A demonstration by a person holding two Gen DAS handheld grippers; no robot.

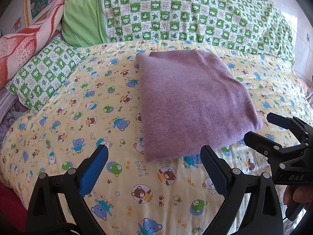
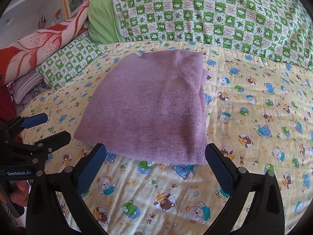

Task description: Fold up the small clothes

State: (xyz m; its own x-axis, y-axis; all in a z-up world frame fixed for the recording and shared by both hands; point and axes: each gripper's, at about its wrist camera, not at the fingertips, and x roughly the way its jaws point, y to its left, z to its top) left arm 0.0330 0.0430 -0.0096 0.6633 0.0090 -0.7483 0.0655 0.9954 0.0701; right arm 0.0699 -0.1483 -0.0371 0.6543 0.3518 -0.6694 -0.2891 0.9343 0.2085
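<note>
A purple knit garment (image 1: pixel 191 105) lies folded into a compact rectangle on the yellow bear-print sheet (image 1: pixel 78 117); it also shows in the right wrist view (image 2: pixel 148 109). My left gripper (image 1: pixel 154 150) is open and empty, just short of the garment's near edge. My right gripper (image 2: pixel 155 148) is open and empty, its fingertips at the garment's near edge. The right gripper shows in the left wrist view (image 1: pixel 256 126) beside the garment's right corner. The left gripper shows in the right wrist view (image 2: pixel 56 126) to the garment's left.
A green checked quilt (image 1: pixel 185 13) is piled at the back of the bed. A matching pillow (image 1: pixel 45 74) and a red-and-white blanket (image 1: pixel 29 45) lie at the left. The bear-print sheet (image 2: pixel 254 117) stretches right of the garment.
</note>
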